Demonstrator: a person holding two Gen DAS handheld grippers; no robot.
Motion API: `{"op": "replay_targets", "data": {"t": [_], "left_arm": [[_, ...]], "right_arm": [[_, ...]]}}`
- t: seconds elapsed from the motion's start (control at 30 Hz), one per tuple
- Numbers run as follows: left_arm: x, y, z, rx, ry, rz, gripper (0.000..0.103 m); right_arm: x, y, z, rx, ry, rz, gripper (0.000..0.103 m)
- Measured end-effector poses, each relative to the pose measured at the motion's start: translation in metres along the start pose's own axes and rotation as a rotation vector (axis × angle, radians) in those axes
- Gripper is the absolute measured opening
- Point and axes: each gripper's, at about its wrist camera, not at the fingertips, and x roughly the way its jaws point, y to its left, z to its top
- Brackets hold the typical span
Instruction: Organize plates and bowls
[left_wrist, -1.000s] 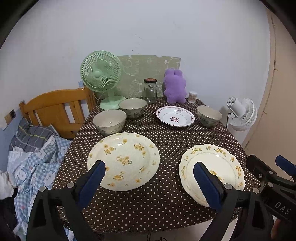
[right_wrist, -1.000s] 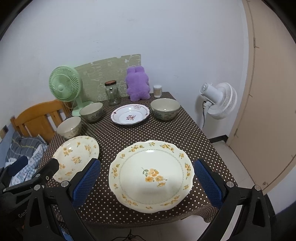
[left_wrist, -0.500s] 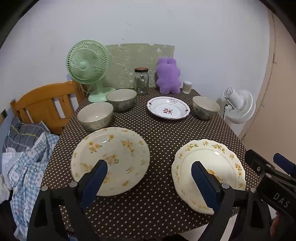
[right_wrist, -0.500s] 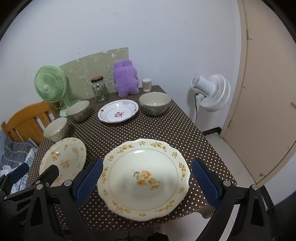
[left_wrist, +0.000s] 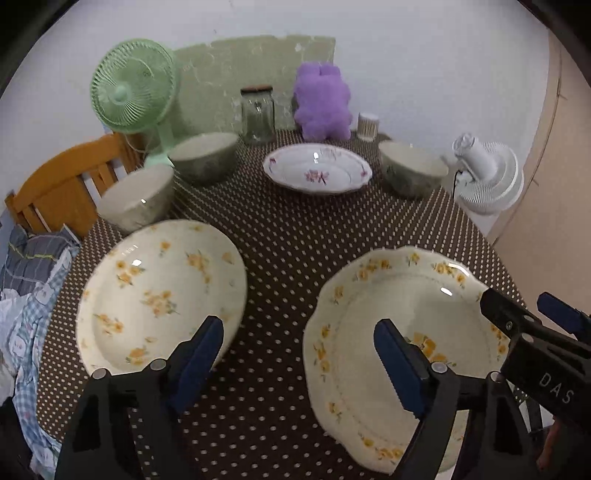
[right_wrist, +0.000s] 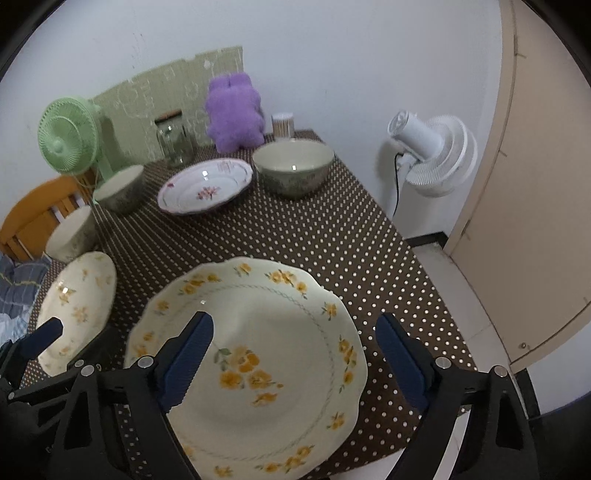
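Taking the scalloped yellow-flower plate (right_wrist: 258, 354) as the landmark: it lies flat on the dotted surface (right_wrist: 295, 236) at the near edge, directly under the right tool (right_wrist: 293, 354). That tool's left finger hangs over the plate's inner left part and its right finger stands past the right rim, so the rim on that side sits between the two. The jaws are wide and closing, with no pad touching the plate yet. The left tool (left_wrist: 299, 354) hovers just left of this plate, over bare cloth, between it and the round yellow-flower plate (left_wrist: 159, 295); its jaws are likewise wide and closing, and nothing is gripped. So the right hand is the nearer one for the scalloped plate, in my judgement. Beyond the landmark lie the pink-flower plate (right_wrist: 205, 186) and three bowls (right_wrist: 293, 168), well apart from both tools.
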Motion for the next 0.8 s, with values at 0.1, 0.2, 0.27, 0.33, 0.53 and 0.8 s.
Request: {"op": "replay_targets", "data": {"t": [0.1,0.2,0.27,0.33,0.53,0.8], "left_arm": [[0.014,-0.008,-0.001,0.005,0.03,0.001,0.082],[0.029,-0.015,-0.004,0.01,0.066,0.003,0.079],[0.035,-0.018,-0.007,0.007,0.085,-0.006,0.077],[0.042,-0.02,-0.009,0.001,0.106,-0.014,0.077],[0.055,-0.029,-0.013,0.004,0.15,-0.031,0.068],[0.058,-0.032,-0.011,0.003,0.161,-0.02,0.066]], "right_arm": [[0.015,-0.004,-0.002,0.002,0.033,0.003,0.088],[0.03,-0.008,-0.004,0.002,0.07,0.003,0.085],[0.041,-0.011,-0.005,0.004,0.099,-0.002,0.083],[0.051,-0.015,-0.008,0.008,0.133,-0.02,0.081],[0.067,-0.024,-0.015,0.018,0.201,-0.019,0.07],[0.078,-0.026,-0.015,0.016,0.253,-0.002,0.059]]}}
